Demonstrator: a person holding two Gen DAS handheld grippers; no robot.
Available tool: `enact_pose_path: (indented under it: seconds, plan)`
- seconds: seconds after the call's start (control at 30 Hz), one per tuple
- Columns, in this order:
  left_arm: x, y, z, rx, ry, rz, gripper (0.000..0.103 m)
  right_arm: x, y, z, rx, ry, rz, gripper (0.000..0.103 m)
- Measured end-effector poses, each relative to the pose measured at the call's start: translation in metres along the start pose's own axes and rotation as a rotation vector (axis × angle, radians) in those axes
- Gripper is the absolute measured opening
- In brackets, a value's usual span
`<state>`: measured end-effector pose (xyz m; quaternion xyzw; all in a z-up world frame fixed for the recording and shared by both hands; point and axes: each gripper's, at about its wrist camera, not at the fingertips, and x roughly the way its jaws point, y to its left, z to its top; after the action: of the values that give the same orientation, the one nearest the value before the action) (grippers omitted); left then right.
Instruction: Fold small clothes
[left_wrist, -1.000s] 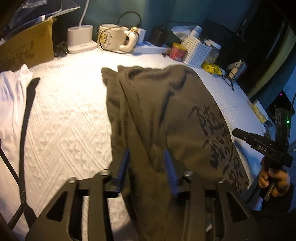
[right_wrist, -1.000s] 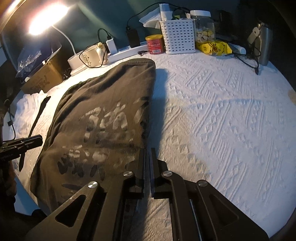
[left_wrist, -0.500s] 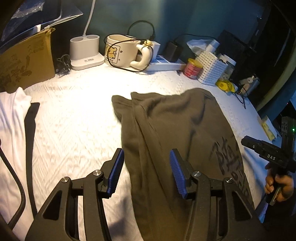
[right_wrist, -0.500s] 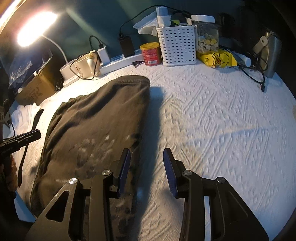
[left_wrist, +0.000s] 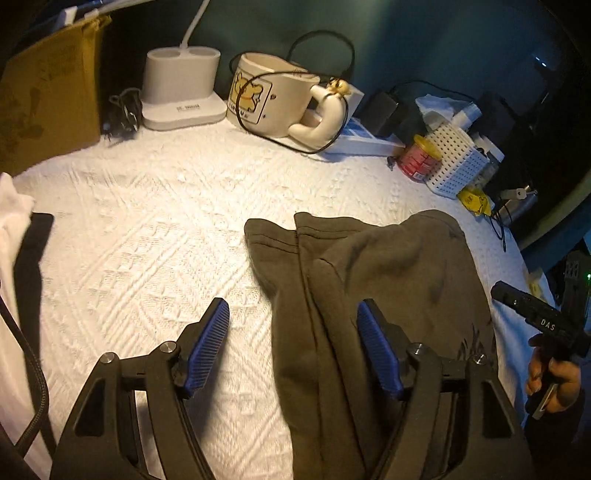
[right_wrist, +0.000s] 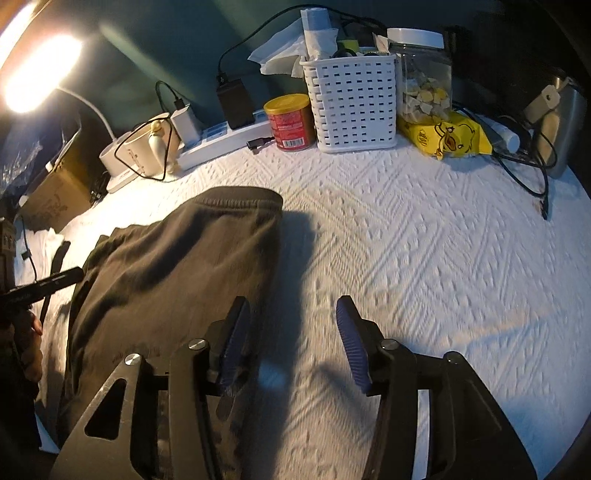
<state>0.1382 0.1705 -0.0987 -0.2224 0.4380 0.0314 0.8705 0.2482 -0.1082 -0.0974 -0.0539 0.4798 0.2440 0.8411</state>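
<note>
A dark olive garment (left_wrist: 388, 295) with black print lies flat, folded lengthwise, on the white textured cloth (left_wrist: 155, 229). It also shows in the right wrist view (right_wrist: 177, 273). My left gripper (left_wrist: 293, 354) is open and empty, its right finger over the garment's left fold and its left finger over bare cloth. My right gripper (right_wrist: 291, 347) is open and empty, straddling the garment's right edge. The right gripper shows at the far right of the left wrist view (left_wrist: 543, 325).
A lamp base (left_wrist: 181, 92), a cream mug (left_wrist: 273, 99), a power strip (right_wrist: 225, 140), a red can (right_wrist: 291, 122), a white basket (right_wrist: 351, 103), a jar (right_wrist: 424, 77) and cables line the back. A white garment (left_wrist: 11, 206) lies at the left.
Both grippers opened and let go of the garment, which now lies flat. Both moved forward along it toward the back of the table.
</note>
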Motion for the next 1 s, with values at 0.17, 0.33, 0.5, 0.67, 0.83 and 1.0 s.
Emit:
enact_pose_path:
  seconds: [0.17, 0.33, 0.5, 0.67, 0.83, 1.0]
  plan:
    - [0.006, 0.001, 0.004, -0.006, -0.007, -0.048, 0.082, 0.012, 0.0, 0.006, 0.0, 0.007, 0.011, 0.053]
    - [0.012, -0.009, 0.007, 0.011, 0.015, -0.107, 0.084, 0.02, 0.002, 0.01, -0.001, 0.01, 0.034, 0.053]
    - [0.02, -0.034, 0.004, 0.106, 0.043, -0.132, 0.084, 0.027, 0.004, 0.014, 0.009, 0.01, 0.066, 0.053]
    - [0.027, -0.056, 0.0, 0.197, 0.047, -0.12, 0.084, 0.033, 0.009, 0.015, -0.001, 0.022, 0.1, 0.061]
    - [0.031, -0.064, -0.001, 0.227, 0.048, -0.121, 0.079, 0.041, 0.016, 0.015, -0.018, 0.037, 0.124, 0.061]
    - [0.033, -0.068, -0.003, 0.252, 0.039, -0.113, 0.068, 0.046, 0.025, 0.015, -0.058, 0.039, 0.141, 0.061]
